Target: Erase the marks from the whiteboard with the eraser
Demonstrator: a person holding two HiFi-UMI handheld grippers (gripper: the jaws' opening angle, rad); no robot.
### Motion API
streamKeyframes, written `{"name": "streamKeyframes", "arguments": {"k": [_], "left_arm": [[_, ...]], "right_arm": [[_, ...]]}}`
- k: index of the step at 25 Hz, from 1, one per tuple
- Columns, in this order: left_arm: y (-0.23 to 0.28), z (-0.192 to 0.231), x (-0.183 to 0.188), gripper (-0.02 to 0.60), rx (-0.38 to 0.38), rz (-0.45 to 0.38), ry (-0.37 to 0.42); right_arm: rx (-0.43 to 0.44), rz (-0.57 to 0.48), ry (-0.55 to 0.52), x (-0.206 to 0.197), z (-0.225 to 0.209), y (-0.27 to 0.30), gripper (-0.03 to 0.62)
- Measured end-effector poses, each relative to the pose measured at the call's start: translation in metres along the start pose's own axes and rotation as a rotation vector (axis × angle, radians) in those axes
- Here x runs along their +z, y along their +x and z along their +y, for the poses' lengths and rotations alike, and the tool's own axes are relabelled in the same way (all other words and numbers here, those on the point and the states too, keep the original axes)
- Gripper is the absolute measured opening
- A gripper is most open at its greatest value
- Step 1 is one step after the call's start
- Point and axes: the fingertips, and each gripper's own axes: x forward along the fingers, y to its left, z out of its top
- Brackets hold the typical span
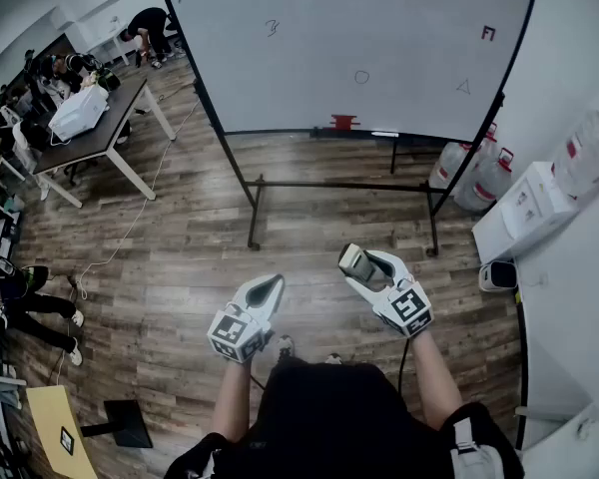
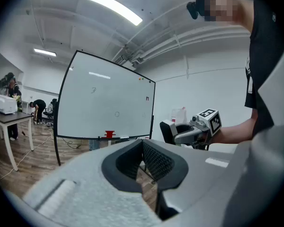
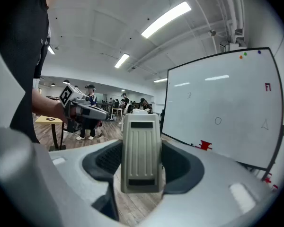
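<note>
Right hand-held gripper (image 1: 364,264) is clamped on the grey eraser (image 3: 141,152), whose long axis seems to run past the jaw tips toward the whiteboard (image 1: 359,48), well ahead with its marks (image 1: 361,77) unwiped; the left hand-held gripper (image 1: 265,289) is closed and empty.

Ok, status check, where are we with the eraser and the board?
Left gripper shut, empty. Right gripper shut on the eraser. Whiteboard ahead across the floor, marks not yet erased.
</note>
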Motion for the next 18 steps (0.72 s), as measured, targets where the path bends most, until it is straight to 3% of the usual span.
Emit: {"name": "streamKeyframes", "arguments": {"k": [18], "left_arm": [[0.009, 0.0019, -0.0049, 0.011, 0.016, 0.006, -0.013]], "right_arm": [[0.018, -0.002, 0.038, -0.0084, -0.0076, 0.0036, 0.258]]}}
